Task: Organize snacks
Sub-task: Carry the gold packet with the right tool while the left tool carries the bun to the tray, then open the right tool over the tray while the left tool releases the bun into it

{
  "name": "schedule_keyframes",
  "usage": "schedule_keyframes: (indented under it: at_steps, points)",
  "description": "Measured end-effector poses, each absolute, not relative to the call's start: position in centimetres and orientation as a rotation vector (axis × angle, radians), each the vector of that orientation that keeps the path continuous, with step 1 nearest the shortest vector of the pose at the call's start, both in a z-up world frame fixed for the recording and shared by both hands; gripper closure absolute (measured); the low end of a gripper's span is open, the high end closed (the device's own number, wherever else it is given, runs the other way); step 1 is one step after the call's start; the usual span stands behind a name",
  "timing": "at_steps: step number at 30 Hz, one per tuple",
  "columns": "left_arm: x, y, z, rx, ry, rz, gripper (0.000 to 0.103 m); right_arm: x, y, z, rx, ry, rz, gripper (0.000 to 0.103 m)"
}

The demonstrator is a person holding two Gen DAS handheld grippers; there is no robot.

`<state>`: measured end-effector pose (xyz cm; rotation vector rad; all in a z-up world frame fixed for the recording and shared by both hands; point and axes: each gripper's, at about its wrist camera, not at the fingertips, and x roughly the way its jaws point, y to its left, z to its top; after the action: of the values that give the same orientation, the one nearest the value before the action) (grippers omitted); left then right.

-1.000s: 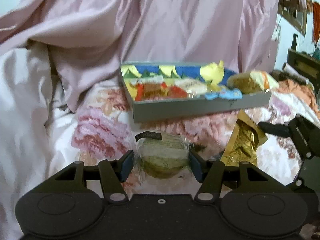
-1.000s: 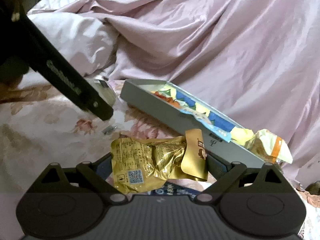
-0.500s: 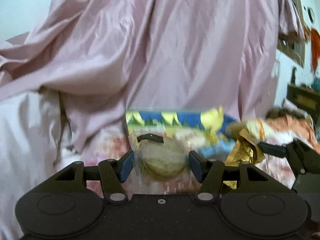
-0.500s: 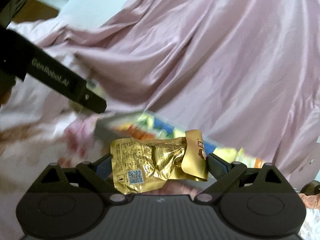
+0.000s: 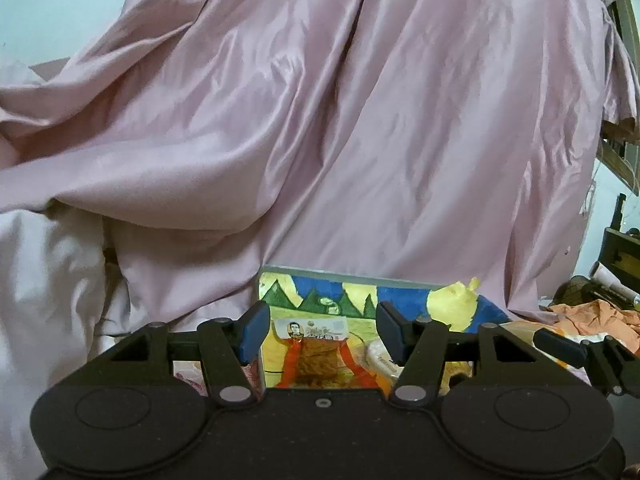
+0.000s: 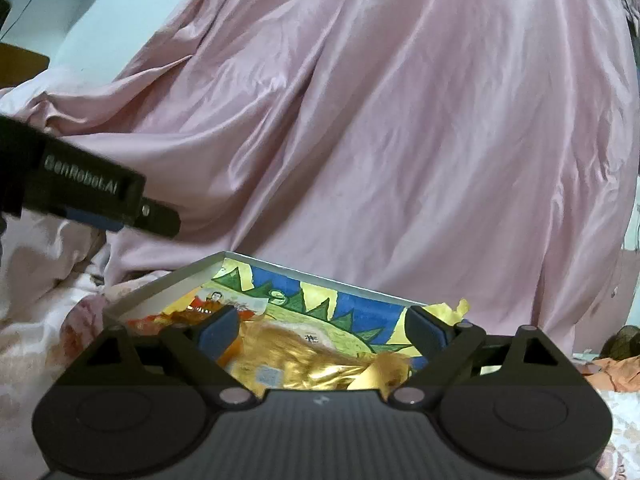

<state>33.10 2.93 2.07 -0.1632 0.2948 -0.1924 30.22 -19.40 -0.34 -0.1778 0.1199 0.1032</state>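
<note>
A shallow grey box [image 5: 340, 271] with a painted blue, green and yellow inside lies on the bed, holding several snack packets. My left gripper [image 5: 323, 332] hovers over its left part, open, with nothing between the fingers. An orange-red packet [image 5: 316, 356] with a white label lies in the box below it. The round green cake is not in view. My right gripper [image 6: 323, 332] stands open over the same box [image 6: 160, 285]. A blurred gold foil packet [image 6: 320, 366] lies low between and under its fingers, inside the box.
A big pink satin quilt [image 5: 360, 120] rises right behind the box. A floral sheet [image 6: 40, 320] spreads to the left. Orange cloth [image 5: 592, 316] and dark furniture sit at the far right. One finger of the left gripper [image 6: 100, 200] crosses the right wrist view's left side.
Both grippers rose from the sheet and moved over the box. The green cake has left the left fingers. The gold packet has dropped from the right fingers into the box.
</note>
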Motion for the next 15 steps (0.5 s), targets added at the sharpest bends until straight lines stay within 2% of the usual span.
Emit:
schedule_keyframes:
  at_steps: [6,11,15]
  points:
    - [33.9,3.1,1.3,-0.172,0.306,-0.203,0.039,32.0,-19.2,-1.4,-0.187,0.165,0.124,0.01]
    - [33.9,3.3,1.2,-0.189,0.307,-0.197,0.026,32.1,-19.0,-1.5,-0.175,0.153,0.127,0.005]
    - [33.8,3.4,1.2,-0.189,0.301,-0.194,0.02,31.8,-19.2,-1.1,-0.159,0.139,0.116,0.002]
